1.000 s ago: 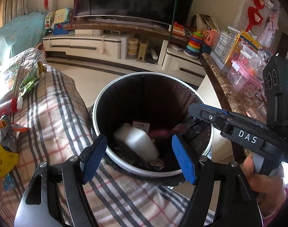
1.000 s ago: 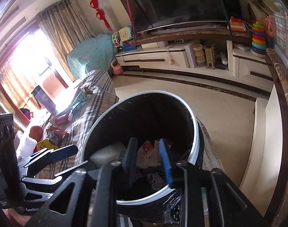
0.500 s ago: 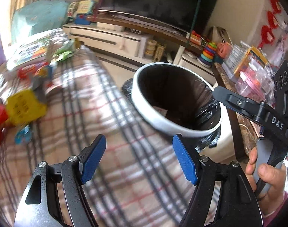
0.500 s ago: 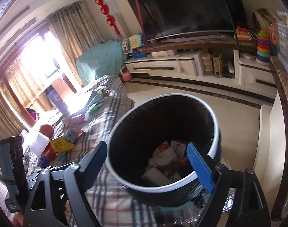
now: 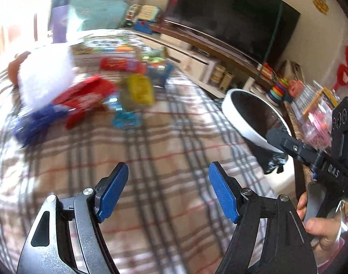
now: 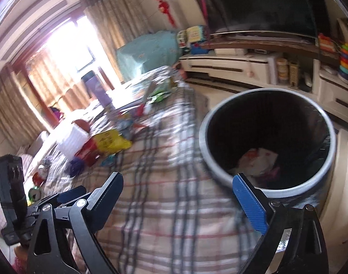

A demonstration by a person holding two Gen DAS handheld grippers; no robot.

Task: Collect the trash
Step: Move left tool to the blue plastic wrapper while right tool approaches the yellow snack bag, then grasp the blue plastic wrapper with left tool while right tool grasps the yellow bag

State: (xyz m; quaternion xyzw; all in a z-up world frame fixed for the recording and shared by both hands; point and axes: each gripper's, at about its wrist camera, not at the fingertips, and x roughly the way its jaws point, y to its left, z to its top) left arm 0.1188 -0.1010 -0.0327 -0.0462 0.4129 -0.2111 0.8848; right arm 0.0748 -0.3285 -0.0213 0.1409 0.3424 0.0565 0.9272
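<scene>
1. Left wrist view looks steeply down, close over the plaid-covered surface, toward the scattered wrappers.
2. Right wrist view faces likewise, nearer the bin.
3. Both share plaid cover, bin, television.

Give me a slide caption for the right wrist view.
Open right gripper above plaid cloth, beside the black-lined trash bin; wrappers wait ahead.

Two grippers and one bin. One yellow packet, one white block. Other wrappers are too blurred to count.
</scene>
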